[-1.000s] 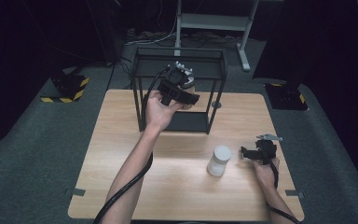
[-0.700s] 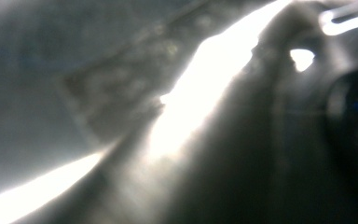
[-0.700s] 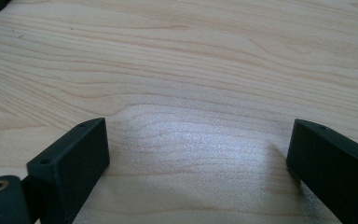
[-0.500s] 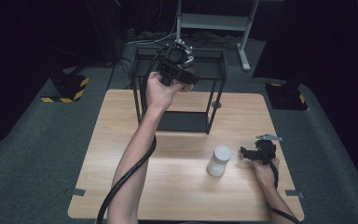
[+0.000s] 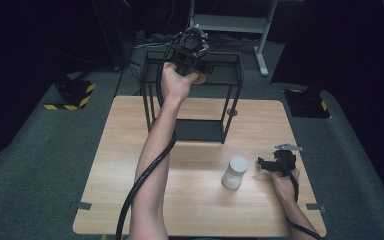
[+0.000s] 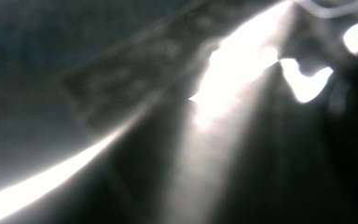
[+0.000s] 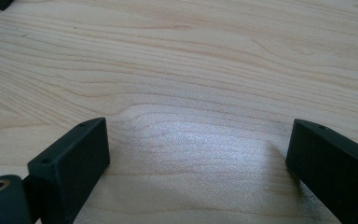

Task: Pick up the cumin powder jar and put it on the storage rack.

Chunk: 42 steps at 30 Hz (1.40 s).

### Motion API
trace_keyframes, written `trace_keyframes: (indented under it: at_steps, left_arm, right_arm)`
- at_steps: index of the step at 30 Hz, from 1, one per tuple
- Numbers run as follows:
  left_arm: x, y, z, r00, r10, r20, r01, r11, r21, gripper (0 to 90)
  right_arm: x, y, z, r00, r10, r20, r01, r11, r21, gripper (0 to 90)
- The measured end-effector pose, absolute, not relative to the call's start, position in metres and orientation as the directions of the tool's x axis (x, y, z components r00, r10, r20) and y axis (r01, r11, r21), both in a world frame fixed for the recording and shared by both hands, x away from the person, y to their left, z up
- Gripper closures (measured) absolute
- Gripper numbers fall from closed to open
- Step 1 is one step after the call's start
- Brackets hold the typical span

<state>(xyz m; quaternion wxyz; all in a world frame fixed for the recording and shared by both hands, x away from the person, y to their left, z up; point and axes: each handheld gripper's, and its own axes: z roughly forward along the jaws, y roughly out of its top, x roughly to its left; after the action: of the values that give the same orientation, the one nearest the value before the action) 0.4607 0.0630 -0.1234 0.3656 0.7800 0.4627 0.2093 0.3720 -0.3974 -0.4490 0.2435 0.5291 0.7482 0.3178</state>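
Gripping a small tan object (image 5: 200,78) at the top level of the black wire rack (image 5: 232,102), the left gripper (image 5: 194,56) is raised above the rack's rear upper frame, with its jaws clenched on that object; what the object is cannot be told from the high view. The left gripper view is blurred and bright, and resolves no detail. The rack stands at the far middle of the counter (image 5: 130,165). In front of the rack and to its right stands a white cylindrical container (image 5: 235,172), upright on the counter. Just beside the container, on the side away from the rack's left post, the right gripper (image 5: 266,164) sits low over the counter, pointed at the container. Its jaws are released, standing wide apart over bare wood with nothing between them.
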Motion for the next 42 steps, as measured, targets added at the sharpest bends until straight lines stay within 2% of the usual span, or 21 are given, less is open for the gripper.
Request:
trace_keyframes:
  at_steps: [16,35,36,38,42]
  left_arm:
    - [0.496,0.048,-0.132,0.46,0.887,-0.022,0.6,-0.293,0.745,30.7]
    - [0.496,0.047,-0.135,0.456,0.89,-0.013,0.59,-0.292,0.753,30.4]
    - [0.494,0.046,-0.136,0.449,0.894,-0.005,0.585,-0.289,0.757,29.8]
    - [0.491,0.045,-0.138,0.434,0.901,0.0,0.574,-0.277,0.771,21.9]
    - [0.484,0.046,-0.141,0.41,0.912,0.007,0.565,-0.26,0.783,12.3]
  right_arm:
    - [0.372,-0.397,-0.449,-0.324,0.946,-0.031,0.634,0.242,0.734,6.0]
    - [0.372,-0.396,-0.449,-0.325,0.945,-0.034,0.633,0.243,0.735,6.2]
    - [0.372,-0.396,-0.449,-0.325,0.945,-0.034,0.633,0.243,0.735,6.2]
    - [0.372,-0.396,-0.449,-0.325,0.945,-0.033,0.633,0.243,0.735,6.2]
    - [0.372,-0.395,-0.449,-0.322,0.946,-0.035,0.632,0.243,0.736,6.5]
